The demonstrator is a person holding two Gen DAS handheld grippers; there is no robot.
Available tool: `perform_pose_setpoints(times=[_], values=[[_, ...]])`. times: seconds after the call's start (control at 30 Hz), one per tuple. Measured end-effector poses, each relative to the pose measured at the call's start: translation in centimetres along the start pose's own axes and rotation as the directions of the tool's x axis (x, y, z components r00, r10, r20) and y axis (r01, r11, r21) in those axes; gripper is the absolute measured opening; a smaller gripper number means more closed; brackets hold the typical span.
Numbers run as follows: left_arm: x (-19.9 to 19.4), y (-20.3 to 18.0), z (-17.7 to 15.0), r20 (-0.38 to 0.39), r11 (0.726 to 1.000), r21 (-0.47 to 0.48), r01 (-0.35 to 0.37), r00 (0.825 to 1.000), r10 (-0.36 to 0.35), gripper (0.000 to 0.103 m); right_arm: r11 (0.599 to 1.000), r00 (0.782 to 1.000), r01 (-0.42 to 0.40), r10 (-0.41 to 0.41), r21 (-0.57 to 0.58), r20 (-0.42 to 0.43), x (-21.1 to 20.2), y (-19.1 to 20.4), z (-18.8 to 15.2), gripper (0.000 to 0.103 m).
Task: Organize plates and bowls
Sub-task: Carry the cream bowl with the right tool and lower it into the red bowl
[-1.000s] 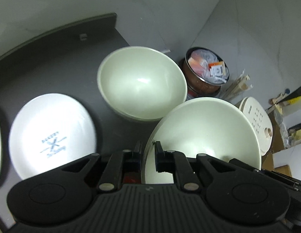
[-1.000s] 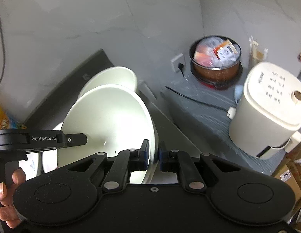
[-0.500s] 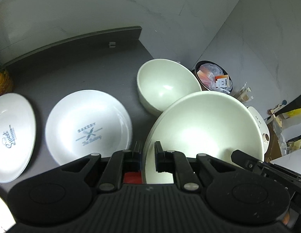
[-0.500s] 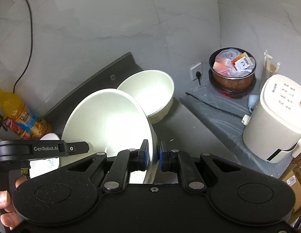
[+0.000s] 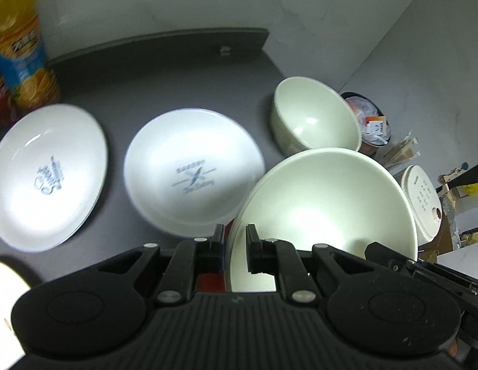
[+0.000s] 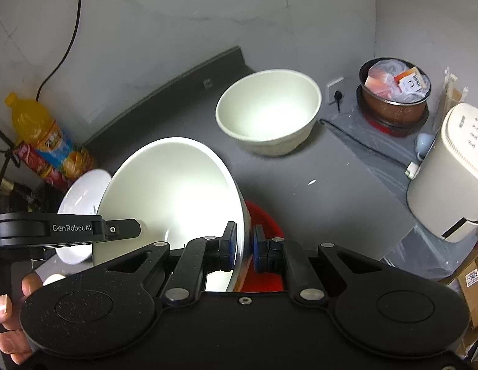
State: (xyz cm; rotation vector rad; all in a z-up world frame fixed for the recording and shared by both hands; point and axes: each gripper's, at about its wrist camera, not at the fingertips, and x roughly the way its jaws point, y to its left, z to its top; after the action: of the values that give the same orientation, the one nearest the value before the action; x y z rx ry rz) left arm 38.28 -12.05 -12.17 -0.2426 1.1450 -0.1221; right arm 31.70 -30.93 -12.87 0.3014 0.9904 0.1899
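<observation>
A: What are the 2 claws doing?

B: Both pinch the same large bowl (image 5: 325, 203). The left claw (image 5: 235, 246) clamps the rim at the bowl's 7 o'clock edge in its own view, 1 finger inside and 1 outside. The right claw (image 6: 244, 246) grips the rim at the bowl's 5 o'clock edge in the right view, where the large bowl (image 6: 171, 191) tilts toward the camera.

A: Is the bowl on the worktop?

B: It is tilted and looks held above the dark worktop (image 5: 152, 74); whether any edge touches, I cannot tell. Something red (image 6: 263, 215) shows under it.

A: And the rest of the dishes?

B: In the left view a smaller bowl (image 5: 316, 114) stands on the worktop at 1 o'clock, just beyond the large one. A white plate with a printed logo (image 5: 192, 169) lies at 11 o'clock, near the large bowl's rim. A 2nd printed plate (image 5: 47, 175) lies at 9 o'clock, beside the 1st and apart from it.

A: Anything else?

B: An orange drink bottle (image 5: 20, 40) stands at 10 o'clock. A white appliance (image 6: 451, 172) sits at 3 o'clock in the right view, with a brown pot of packets (image 6: 393, 92) at 1 o'clock.
</observation>
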Motion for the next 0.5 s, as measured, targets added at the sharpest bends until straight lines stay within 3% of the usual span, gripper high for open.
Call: perform_pose_setpoints(times=[0.5], values=[[1.8, 1.9, -2.1, -0.076, 1.0, -0.011, 0.006, 0.997, -0.007, 0.011, 0.997, 0.997, 0.061, -0.063, -0.038, -0.051, 1.4, 0.8, -1.6, 0.011]])
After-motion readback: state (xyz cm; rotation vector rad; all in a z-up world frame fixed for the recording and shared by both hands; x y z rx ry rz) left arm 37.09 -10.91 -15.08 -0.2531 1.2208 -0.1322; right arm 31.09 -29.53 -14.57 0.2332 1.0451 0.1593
